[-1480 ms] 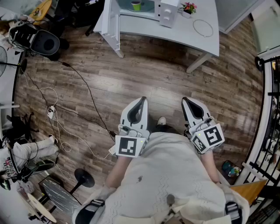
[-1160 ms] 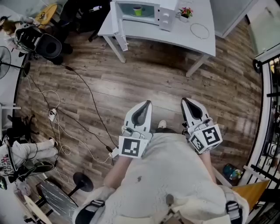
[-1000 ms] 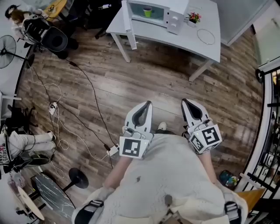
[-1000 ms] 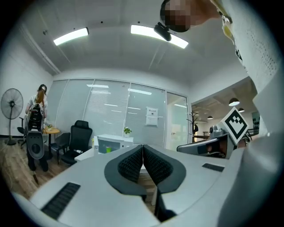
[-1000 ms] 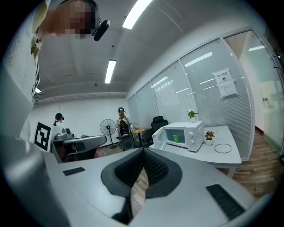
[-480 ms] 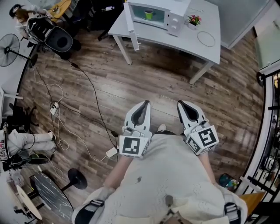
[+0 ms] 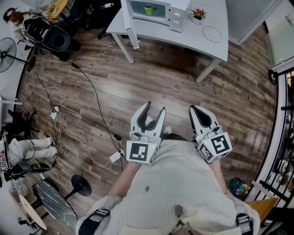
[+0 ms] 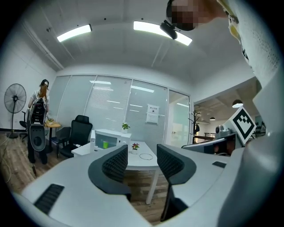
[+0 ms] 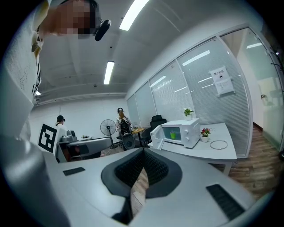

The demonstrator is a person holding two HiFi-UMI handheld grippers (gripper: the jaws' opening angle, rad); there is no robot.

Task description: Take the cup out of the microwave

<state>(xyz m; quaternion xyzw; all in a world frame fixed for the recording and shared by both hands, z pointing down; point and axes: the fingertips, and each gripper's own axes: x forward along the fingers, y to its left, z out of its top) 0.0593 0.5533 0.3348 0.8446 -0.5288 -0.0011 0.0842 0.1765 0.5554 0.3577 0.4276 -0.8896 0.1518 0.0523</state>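
A green cup (image 7: 148, 9) stands inside the white microwave (image 7: 178, 13), whose door (image 7: 127, 17) hangs open, on a white table (image 7: 202, 40) far across the floor. The cup (image 8: 105, 144) is small in the left gripper view, and in the right gripper view the cup (image 9: 173, 134) shows through the open front. My left gripper (image 7: 155, 108) is held at the person's waist. Its jaws are opening with nothing between them, and a clear gap shows in its own view (image 8: 143, 162). My right gripper (image 7: 194, 110) is beside it, shut and empty (image 9: 143, 166).
A small flower pot (image 7: 198, 13) and a wire ring (image 7: 212, 33) lie on the table right of the microwave. Cables (image 7: 92, 105) trail over the wooden floor at the left, near a black chair (image 7: 55, 41) and a fan (image 7: 7, 50). A railing (image 7: 282, 114) runs along the right.
The left gripper's jaws, shut in the earlier frames, now stand apart. The right gripper stays shut. Both stay at the person's waist while the head view shifts a little.
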